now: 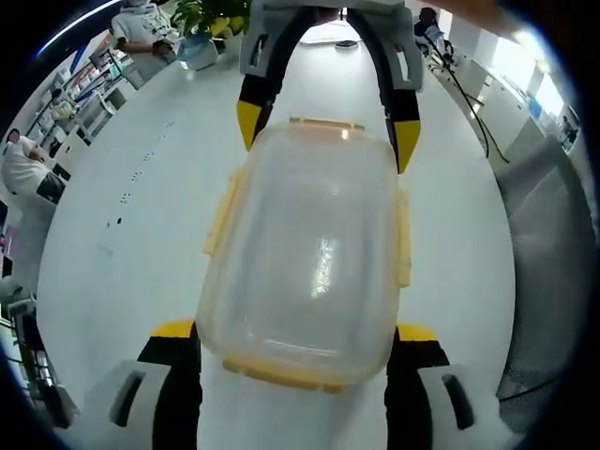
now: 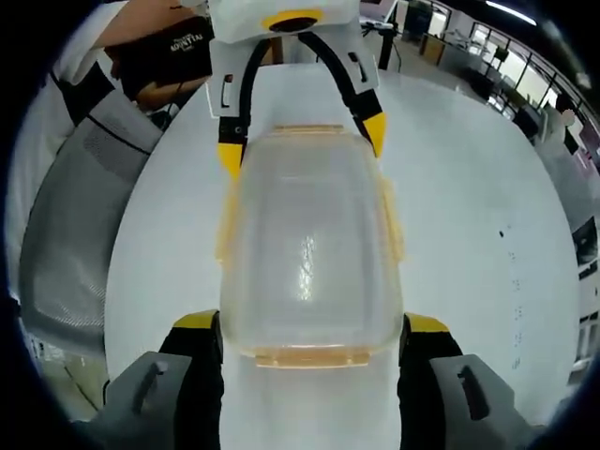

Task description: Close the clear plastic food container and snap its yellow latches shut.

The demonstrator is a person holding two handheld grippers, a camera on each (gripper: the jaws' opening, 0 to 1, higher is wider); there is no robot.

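Left gripper view puts the clear plastic food container point(image 1: 307, 258) right in front of me, resting on the white table point(image 1: 122, 234) with its lid on. My left gripper point(image 1: 298, 345) has its jaws spread wide, one yellow-tipped jaw on either side of the container's near end. I cannot tell whether they touch the walls. At the far end the right gripper point(image 1: 326, 131) comes in from the opposite side, its jaws also apart and straddling the container's far corners. The yellow latches point(image 1: 221, 211) lie along the rim, on the left and right sides and at the near and far ends; whether they are pressed home I cannot make out.

In the right gripper view the same container point(image 2: 309, 248) sits between my right gripper's point(image 2: 311, 342) spread jaws, with a yellow latch point(image 2: 312, 357) at the near edge between them. The left gripper point(image 2: 302, 141) faces me from the far end, jaws apart around that end. A person's arm point(image 2: 141, 28) shows beyond it, and a grey mesh chair point(image 2: 84, 225) stands at the left of the table point(image 2: 487, 253).

Far off in the left gripper view, a potted plant point(image 1: 214, 19) stands on the table.
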